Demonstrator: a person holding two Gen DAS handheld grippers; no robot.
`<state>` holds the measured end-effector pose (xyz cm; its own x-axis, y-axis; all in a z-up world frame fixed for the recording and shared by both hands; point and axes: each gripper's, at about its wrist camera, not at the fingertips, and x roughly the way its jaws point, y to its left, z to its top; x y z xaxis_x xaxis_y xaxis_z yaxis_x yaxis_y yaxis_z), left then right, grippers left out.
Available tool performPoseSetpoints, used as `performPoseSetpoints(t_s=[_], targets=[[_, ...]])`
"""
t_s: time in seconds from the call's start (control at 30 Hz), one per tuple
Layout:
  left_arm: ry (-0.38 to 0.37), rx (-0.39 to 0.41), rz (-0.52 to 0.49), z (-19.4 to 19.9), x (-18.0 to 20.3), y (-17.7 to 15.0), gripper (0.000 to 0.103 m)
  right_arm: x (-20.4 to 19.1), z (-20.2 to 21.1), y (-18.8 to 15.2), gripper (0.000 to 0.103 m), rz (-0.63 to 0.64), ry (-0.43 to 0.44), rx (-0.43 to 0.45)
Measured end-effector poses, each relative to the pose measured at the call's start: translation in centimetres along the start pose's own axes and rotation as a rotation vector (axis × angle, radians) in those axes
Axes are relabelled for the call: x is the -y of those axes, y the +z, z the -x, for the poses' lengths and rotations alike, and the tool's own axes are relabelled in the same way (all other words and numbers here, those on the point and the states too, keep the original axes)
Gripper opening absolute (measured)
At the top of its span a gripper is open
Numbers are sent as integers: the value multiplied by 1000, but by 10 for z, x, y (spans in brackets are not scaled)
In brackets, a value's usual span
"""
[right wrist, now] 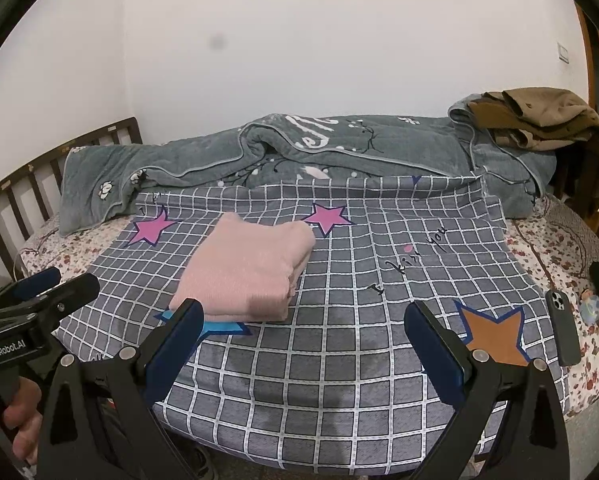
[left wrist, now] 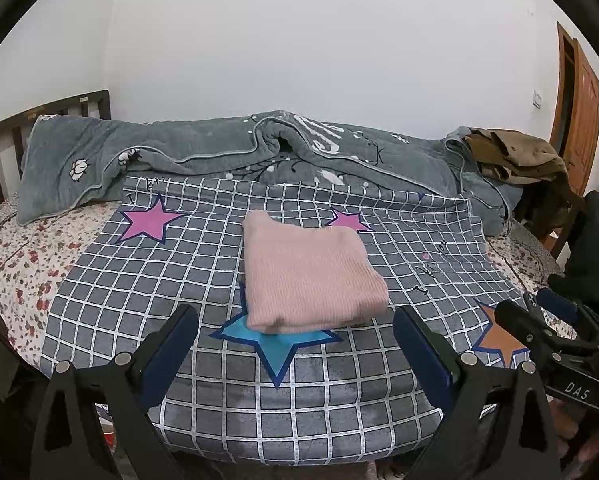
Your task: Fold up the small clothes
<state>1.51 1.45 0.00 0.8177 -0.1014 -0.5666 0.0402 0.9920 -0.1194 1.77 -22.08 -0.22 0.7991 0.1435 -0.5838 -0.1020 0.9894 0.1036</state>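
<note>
Left wrist view puts the folded pink ribbed knit garment (left wrist: 313,272) dead ahead, lying flat on the grey checked sheet with coloured stars (left wrist: 179,280), its near edge overlapping a blue star print (left wrist: 275,346). It sits as a thick, roughly rectangular stack, its long axis running near to far and slanting a little to the right at the near end; the layered edges show on its right side in the right wrist view (right wrist: 251,272). The left gripper (left wrist: 295,356) hangs just short of the garment's near edge with its blue-padded jaws spread wide and nothing between them, the bundle centred in the gap. The right gripper (right wrist: 303,352) is likewise spread and empty, but the garment lies to its far left, so the left hand looks the nearer and better lined up for any next touch. Judging by the tidy stack, this piece seems close to finished. The checked sheet is spread over a floral-print bed cover (left wrist: 15,272); a rumpled grey-green quilt (left wrist: 203,152) lies along the far side, with a heap of brown clothing (right wrist: 539,116) at its far right end. A dark phone (right wrist: 563,328) lies on the right edge of the bed. A dark slatted wooden headboard (left wrist: 3,148) stands at the left, a plain white wall behind, and a wooden door (left wrist: 579,120) at the far right.
</note>
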Motion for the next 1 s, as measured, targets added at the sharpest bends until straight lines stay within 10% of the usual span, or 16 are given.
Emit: performPoseSetpoints(t_s=[1.0], targets=[[-1, 3, -3, 2, -2, 3, 99, 1, 0, 2, 99, -4, 4, -1]])
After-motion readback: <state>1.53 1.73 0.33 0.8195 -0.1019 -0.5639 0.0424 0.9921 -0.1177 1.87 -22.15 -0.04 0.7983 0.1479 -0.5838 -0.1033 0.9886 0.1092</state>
